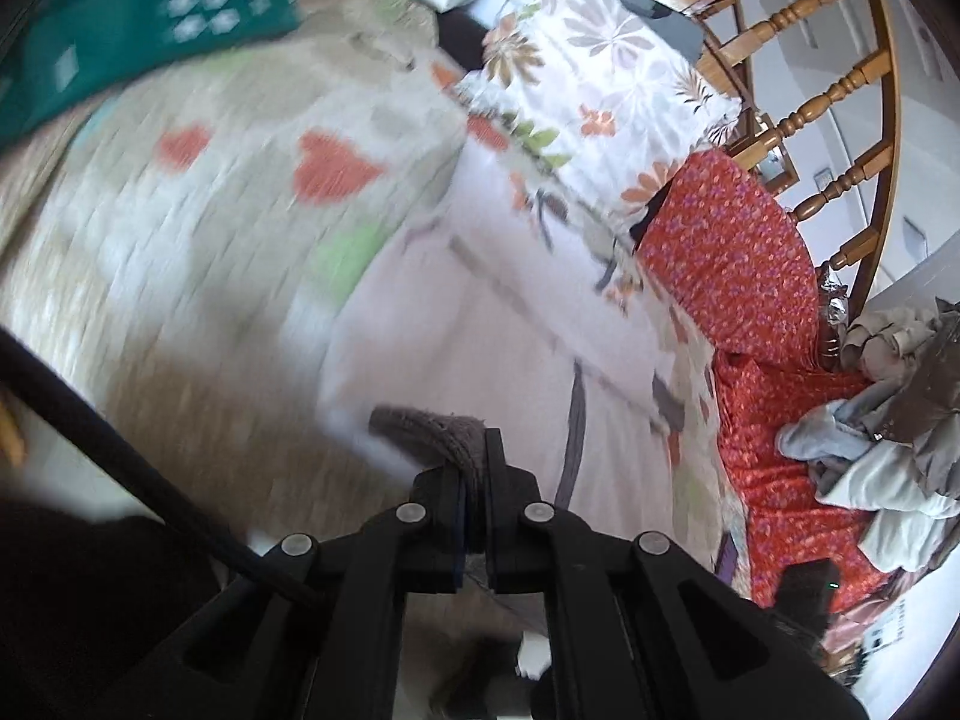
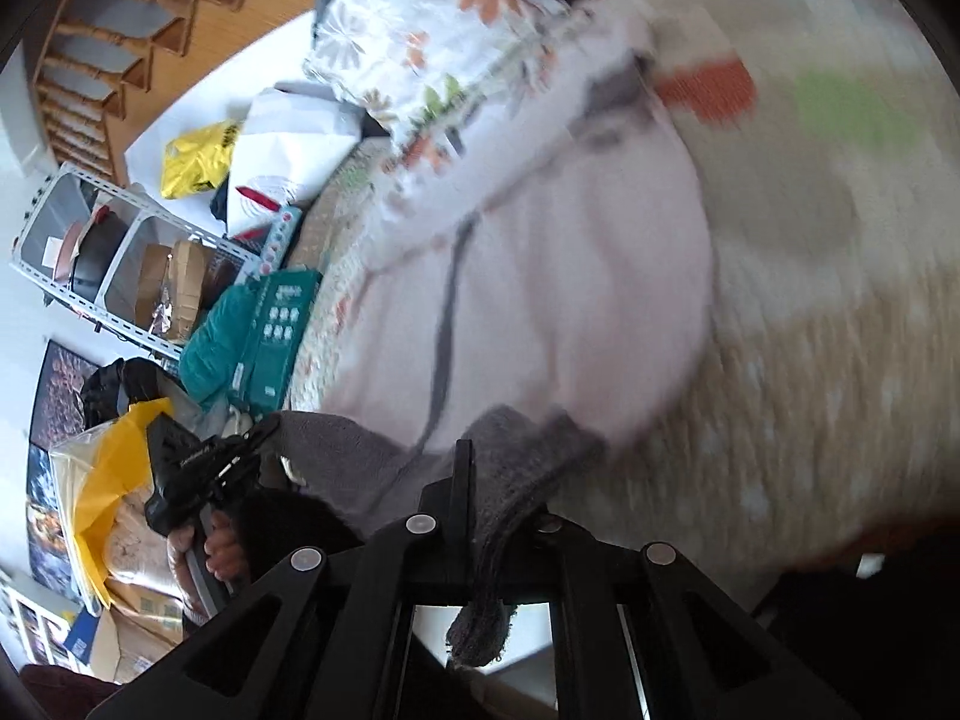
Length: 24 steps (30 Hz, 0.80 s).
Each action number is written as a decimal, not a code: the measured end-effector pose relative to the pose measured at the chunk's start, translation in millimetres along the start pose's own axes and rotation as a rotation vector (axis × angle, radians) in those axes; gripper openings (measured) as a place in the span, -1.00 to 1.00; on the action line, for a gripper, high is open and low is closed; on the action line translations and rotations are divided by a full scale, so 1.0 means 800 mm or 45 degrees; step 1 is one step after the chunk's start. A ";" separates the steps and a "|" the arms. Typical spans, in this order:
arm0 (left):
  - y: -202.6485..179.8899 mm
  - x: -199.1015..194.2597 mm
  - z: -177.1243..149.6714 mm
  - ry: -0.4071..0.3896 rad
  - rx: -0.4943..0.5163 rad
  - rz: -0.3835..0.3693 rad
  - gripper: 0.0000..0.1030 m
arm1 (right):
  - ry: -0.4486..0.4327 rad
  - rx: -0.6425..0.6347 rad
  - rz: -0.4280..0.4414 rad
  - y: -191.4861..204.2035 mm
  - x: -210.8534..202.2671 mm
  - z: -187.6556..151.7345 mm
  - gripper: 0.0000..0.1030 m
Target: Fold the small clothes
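A pale pink small garment (image 1: 480, 324) with grey trim and a grey cord lies spread over a blanket on a bed; it also shows in the right wrist view (image 2: 540, 276). My left gripper (image 1: 474, 468) is shut on the garment's grey knitted hem (image 1: 438, 426). My right gripper (image 2: 498, 480) is shut on the grey hem (image 2: 510, 480) at another point, and a strip of it hangs down between the fingers. The left gripper (image 2: 198, 468), held in a hand, shows at the left of the right wrist view, holding the same hem. Both views are motion-blurred.
The beige blanket (image 1: 198, 222) has red hearts and green patches. A floral pillow (image 1: 594, 72) and red patterned cloth (image 1: 738, 258) lie beyond. A heap of clothes (image 1: 888, 408) is at the right. A teal box (image 2: 276, 330), bags and metal shelving (image 2: 120, 252) stand beside the bed.
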<state>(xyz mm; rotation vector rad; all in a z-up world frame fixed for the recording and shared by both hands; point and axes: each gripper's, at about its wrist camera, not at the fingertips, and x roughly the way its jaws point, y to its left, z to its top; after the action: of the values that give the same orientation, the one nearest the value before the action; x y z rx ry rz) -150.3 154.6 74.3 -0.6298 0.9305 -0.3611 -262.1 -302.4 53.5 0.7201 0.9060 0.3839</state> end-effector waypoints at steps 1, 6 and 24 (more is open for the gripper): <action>-0.009 0.011 0.020 -0.011 0.020 0.008 -0.94 | -0.022 -0.013 -0.004 0.005 -0.001 0.016 -0.91; -0.054 0.088 0.131 -0.060 0.055 0.053 -0.94 | -0.121 -0.032 -0.048 0.021 0.011 0.113 -0.91; -0.072 0.316 0.284 -0.031 0.097 0.295 -0.92 | -0.159 0.232 -0.157 -0.097 0.183 0.380 -0.91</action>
<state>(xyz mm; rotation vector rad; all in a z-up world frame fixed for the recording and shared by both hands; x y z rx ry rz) 177.6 51.1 52.1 -0.4499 0.9508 -0.1805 71.5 -394.1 38.8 0.8413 0.8687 0.1465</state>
